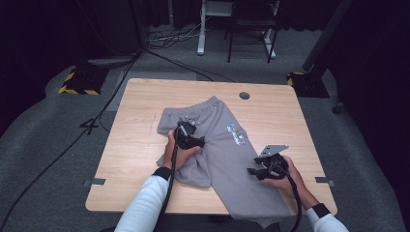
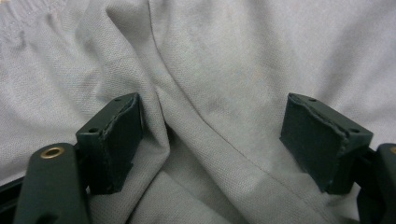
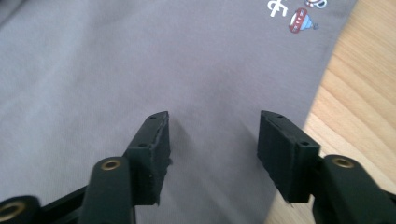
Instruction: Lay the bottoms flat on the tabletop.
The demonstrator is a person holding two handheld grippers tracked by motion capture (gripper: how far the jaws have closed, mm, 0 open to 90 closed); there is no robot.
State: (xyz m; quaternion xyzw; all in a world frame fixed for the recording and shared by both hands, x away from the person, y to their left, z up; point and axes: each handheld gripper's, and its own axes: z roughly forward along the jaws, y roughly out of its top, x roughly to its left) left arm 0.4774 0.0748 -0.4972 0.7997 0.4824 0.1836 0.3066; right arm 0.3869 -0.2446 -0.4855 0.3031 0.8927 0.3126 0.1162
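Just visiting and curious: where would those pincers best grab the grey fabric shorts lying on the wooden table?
Probably at the raised fold in the grey fabric shorts, coming straight down from above. The cloth lies flat on the wooden table, so only that ridge gives the jaws something to close around. The left gripper already stands open astride it; the right gripper is open over smooth cloth.

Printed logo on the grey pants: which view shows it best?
The right gripper view. The printed logo sits at the top, near the pants' edge by the bare table, with white and red shapes legible, though cropped. In the high view it is whole but tiny. The left gripper view gives plain grey fabric.
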